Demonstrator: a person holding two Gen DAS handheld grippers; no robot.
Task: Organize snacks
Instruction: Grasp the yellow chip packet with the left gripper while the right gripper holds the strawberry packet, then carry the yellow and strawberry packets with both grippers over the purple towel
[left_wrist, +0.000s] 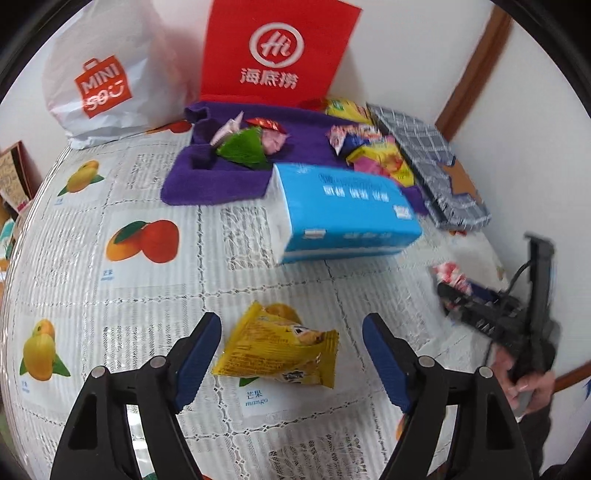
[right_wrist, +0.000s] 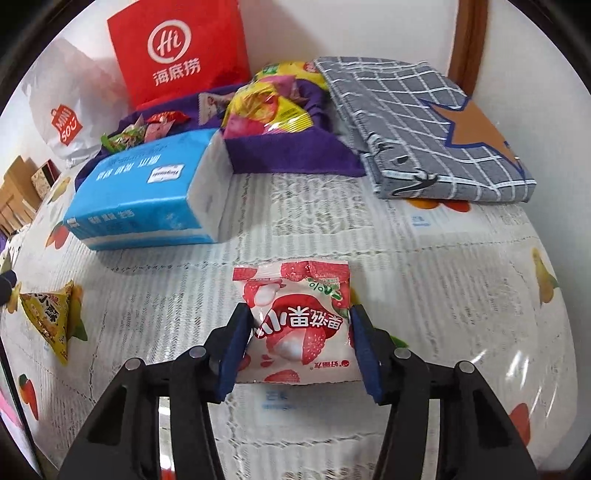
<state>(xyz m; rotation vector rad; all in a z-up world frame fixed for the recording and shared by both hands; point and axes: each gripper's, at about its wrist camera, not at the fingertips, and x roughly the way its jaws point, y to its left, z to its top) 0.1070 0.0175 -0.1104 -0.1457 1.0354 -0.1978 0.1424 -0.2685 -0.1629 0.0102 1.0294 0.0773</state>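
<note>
While snack packets (right_wrist: 273, 107) fill purple tray (right_wrist: 288, 158), right claw (right_wrist: 299, 343) clamps lychee packet (right_wrist: 299, 325).

place: a home
signs: fruit-print lace cloth (left_wrist: 147, 280) on the surface, shopping bags (left_wrist: 99, 81), tissue pack (left_wrist: 343, 210), folded cloth (right_wrist: 424, 125)

The white bag (left_wrist: 107, 85) reads "MINISO"; the red bag (left_wrist: 273, 51) bears "Hi" and "海底捞"; the tablecloth (left_wrist: 147, 291) labels its fruit "芒果 mango"; the tissue pack's (right_wrist: 147, 192) print is too blurred to read
</note>
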